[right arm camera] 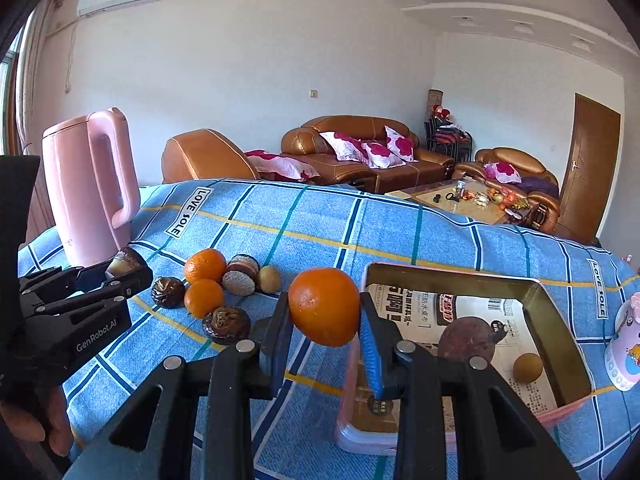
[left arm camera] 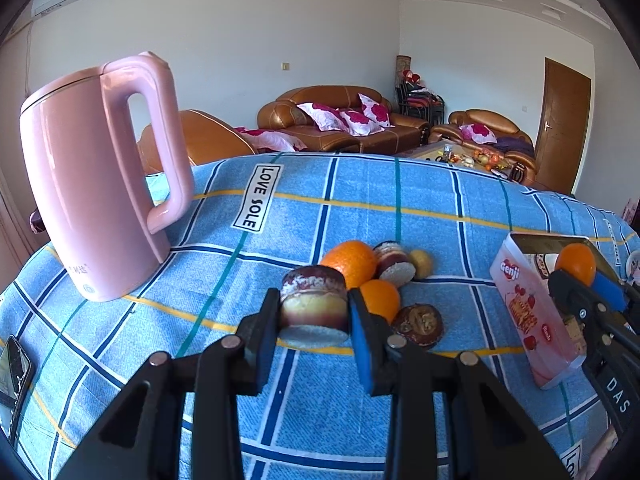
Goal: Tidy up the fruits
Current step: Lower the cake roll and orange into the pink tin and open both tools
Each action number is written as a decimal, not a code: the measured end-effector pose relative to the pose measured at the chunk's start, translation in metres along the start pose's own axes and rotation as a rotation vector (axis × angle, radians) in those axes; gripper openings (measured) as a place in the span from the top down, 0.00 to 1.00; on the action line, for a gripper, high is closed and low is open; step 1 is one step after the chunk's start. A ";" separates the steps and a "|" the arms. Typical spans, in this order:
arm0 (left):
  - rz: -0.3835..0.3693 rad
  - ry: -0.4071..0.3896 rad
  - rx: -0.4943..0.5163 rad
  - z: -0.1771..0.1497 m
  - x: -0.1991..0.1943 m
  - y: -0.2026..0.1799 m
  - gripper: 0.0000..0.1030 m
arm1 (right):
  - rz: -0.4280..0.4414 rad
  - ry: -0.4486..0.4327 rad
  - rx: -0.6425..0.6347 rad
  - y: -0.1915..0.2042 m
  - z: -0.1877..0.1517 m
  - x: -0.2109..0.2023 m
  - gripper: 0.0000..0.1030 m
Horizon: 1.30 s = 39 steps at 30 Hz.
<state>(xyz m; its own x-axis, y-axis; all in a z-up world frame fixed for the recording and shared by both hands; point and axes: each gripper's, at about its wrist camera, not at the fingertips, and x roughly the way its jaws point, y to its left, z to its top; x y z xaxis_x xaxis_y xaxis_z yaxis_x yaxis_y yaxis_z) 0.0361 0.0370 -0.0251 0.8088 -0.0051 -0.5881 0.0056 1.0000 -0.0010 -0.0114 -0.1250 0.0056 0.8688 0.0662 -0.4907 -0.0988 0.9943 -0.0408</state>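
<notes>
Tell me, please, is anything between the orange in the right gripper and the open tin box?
Nothing visible. The right gripper holds the orange beside the tin box's near-left rim; the opening is uncovered, with only two fruits on its bottom.

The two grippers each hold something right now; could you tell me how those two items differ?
The left gripper clamps a cut sugarcane piece, a purple-skinned cylinder with pale flat ends; the right gripper clamps a round, smooth orange. The orange hangs beside the tin box; the sugarcane piece is near the fruit pile. Both are held clear of the cloth.

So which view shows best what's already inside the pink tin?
The right wrist view: it looks into the open pink tin, showing two fruits on printed paper. The left wrist view shows only its outer side and rim.
</notes>
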 end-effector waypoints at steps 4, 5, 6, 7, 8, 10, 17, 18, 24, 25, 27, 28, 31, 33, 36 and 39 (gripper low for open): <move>-0.019 -0.003 0.010 0.000 0.000 -0.012 0.66 | -0.027 0.008 0.009 -0.012 -0.003 0.000 0.68; -0.026 -0.005 0.012 0.000 -0.001 -0.014 0.66 | -0.034 0.009 0.009 -0.015 -0.004 0.000 0.68; -0.035 -0.008 0.013 0.000 -0.001 -0.017 0.66 | -0.041 0.010 0.009 -0.019 -0.004 0.000 0.68; -0.037 -0.013 0.015 0.001 -0.002 -0.020 0.66 | -0.048 0.010 0.009 -0.023 -0.005 0.000 0.68; -0.038 -0.019 0.018 0.001 -0.003 -0.023 0.66 | -0.055 0.012 0.011 -0.026 -0.005 0.000 0.68; -0.045 -0.030 0.027 0.001 -0.005 -0.031 0.66 | -0.070 0.013 0.019 -0.036 -0.006 0.000 0.68; -0.083 -0.026 0.081 0.002 -0.006 -0.064 0.66 | -0.130 0.015 0.044 -0.070 -0.009 0.000 0.68; -0.090 -0.023 0.088 0.003 -0.005 -0.069 0.66 | -0.139 0.017 0.051 -0.075 -0.009 0.000 0.68; -0.143 -0.010 0.129 0.007 -0.004 -0.102 0.66 | -0.204 0.026 0.107 -0.111 -0.011 0.001 0.68; -0.152 -0.010 0.140 0.007 -0.004 -0.110 0.66 | -0.214 0.028 0.116 -0.118 -0.011 0.001 0.68; -0.169 -0.013 0.164 0.007 -0.004 -0.124 0.66 | -0.233 0.033 0.138 -0.131 -0.012 0.001 0.68; -0.176 -0.012 0.176 0.007 -0.004 -0.131 0.66 | -0.240 0.036 0.152 -0.137 -0.013 0.001 0.68; -0.191 0.002 0.200 0.007 0.000 -0.151 0.66 | -0.246 0.043 0.183 -0.154 -0.015 -0.001 0.68; -0.177 0.001 0.207 0.008 0.002 -0.162 0.65 | -0.251 0.050 0.190 -0.160 -0.015 0.001 0.68; -0.218 0.018 0.203 0.013 0.004 -0.175 0.65 | -0.236 0.074 0.203 -0.167 -0.016 0.004 0.68; -0.218 -0.005 0.220 0.014 0.002 -0.189 0.65 | -0.209 0.089 0.221 -0.174 -0.017 0.008 0.68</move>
<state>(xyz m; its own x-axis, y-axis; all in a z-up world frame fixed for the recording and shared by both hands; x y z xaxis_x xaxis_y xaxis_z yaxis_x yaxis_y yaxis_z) 0.0450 -0.1520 -0.0150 0.7771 -0.2199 -0.5896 0.3061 0.9507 0.0489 0.0045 -0.2984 -0.0058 0.8126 -0.1395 -0.5659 0.1940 0.9803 0.0369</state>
